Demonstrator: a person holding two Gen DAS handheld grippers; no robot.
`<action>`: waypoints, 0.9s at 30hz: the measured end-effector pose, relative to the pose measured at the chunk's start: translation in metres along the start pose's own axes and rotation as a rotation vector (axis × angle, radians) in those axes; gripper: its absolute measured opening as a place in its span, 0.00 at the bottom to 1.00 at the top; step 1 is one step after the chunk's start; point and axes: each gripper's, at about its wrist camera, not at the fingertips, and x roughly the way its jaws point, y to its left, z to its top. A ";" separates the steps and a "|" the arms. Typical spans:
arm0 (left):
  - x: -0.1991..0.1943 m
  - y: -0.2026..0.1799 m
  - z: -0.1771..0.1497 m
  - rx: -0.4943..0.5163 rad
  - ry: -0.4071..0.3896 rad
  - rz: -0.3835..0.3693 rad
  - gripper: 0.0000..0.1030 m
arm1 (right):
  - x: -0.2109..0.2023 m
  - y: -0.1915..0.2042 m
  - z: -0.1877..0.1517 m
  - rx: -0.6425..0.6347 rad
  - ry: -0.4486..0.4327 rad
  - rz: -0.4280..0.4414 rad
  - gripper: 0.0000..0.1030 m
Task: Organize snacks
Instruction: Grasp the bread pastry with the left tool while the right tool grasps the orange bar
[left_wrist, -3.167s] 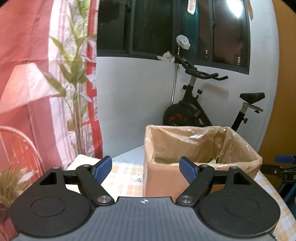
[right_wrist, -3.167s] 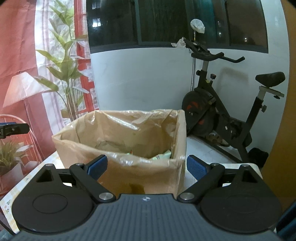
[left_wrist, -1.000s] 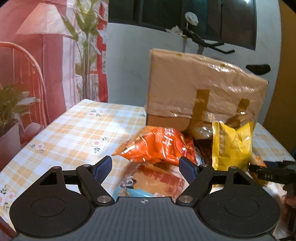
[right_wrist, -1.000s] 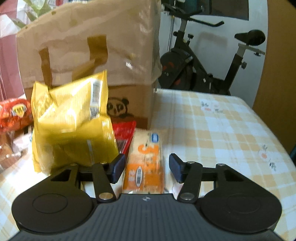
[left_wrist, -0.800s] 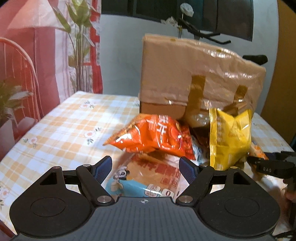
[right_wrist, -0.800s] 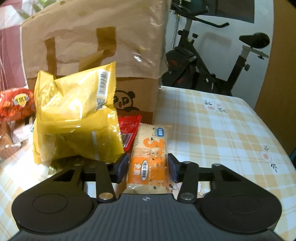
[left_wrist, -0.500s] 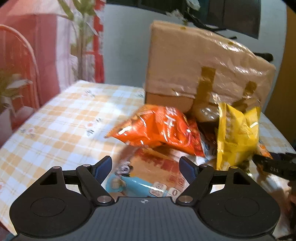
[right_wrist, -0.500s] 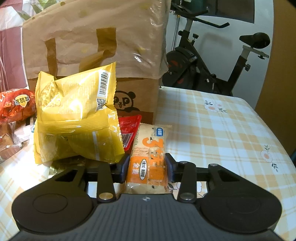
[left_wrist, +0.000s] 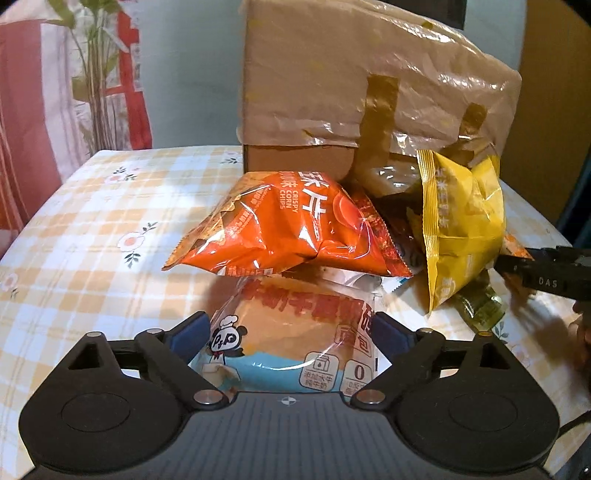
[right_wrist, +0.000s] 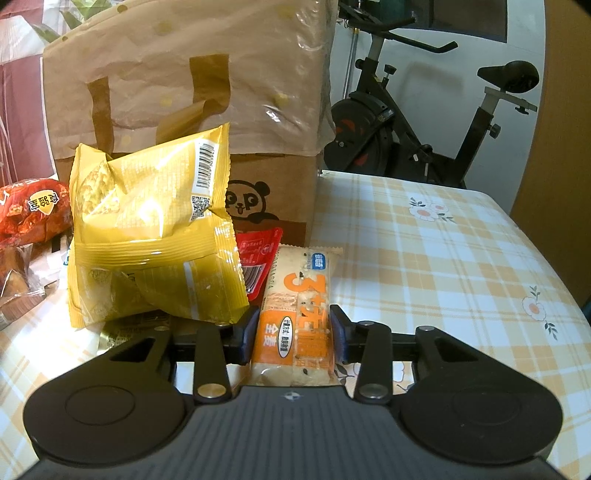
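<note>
A pile of snacks lies in front of a paper-lined cardboard box (left_wrist: 332, 92). My left gripper (left_wrist: 290, 325) is low over a blue-and-white bread pack (left_wrist: 295, 354). Its jaws are opening, with the pack between the blue pads and no grip showing. An orange corn-chip bag (left_wrist: 288, 229) rests on the far end of that pack. A yellow bag (left_wrist: 461, 229) leans to the right. My right gripper (right_wrist: 293, 332) is shut on an orange-and-white cracker pack (right_wrist: 299, 306), which lies on the table beside the yellow bag (right_wrist: 147, 229).
A small red packet (right_wrist: 256, 254) lies behind the cracker pack, against the box (right_wrist: 207, 74). The checked tablecloth (right_wrist: 443, 258) stretches out to the right. An exercise bike (right_wrist: 424, 122) stands beyond the table. The right gripper's tip (left_wrist: 543, 280) shows at the left view's right edge.
My left gripper has dropped and moved in until the bread pack sits between its fingers, which have spread wider. The right jaws closed onto the cracker pack and then held still.
</note>
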 end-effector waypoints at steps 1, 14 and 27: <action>0.003 0.000 0.000 0.002 0.001 0.004 0.96 | 0.001 0.000 0.000 -0.001 0.002 -0.001 0.41; 0.005 -0.009 0.001 -0.117 0.035 0.057 0.84 | 0.003 -0.001 0.000 0.006 0.008 0.005 0.41; 0.000 -0.021 -0.006 -0.079 0.033 0.032 0.95 | 0.003 -0.001 0.000 0.007 0.008 0.005 0.41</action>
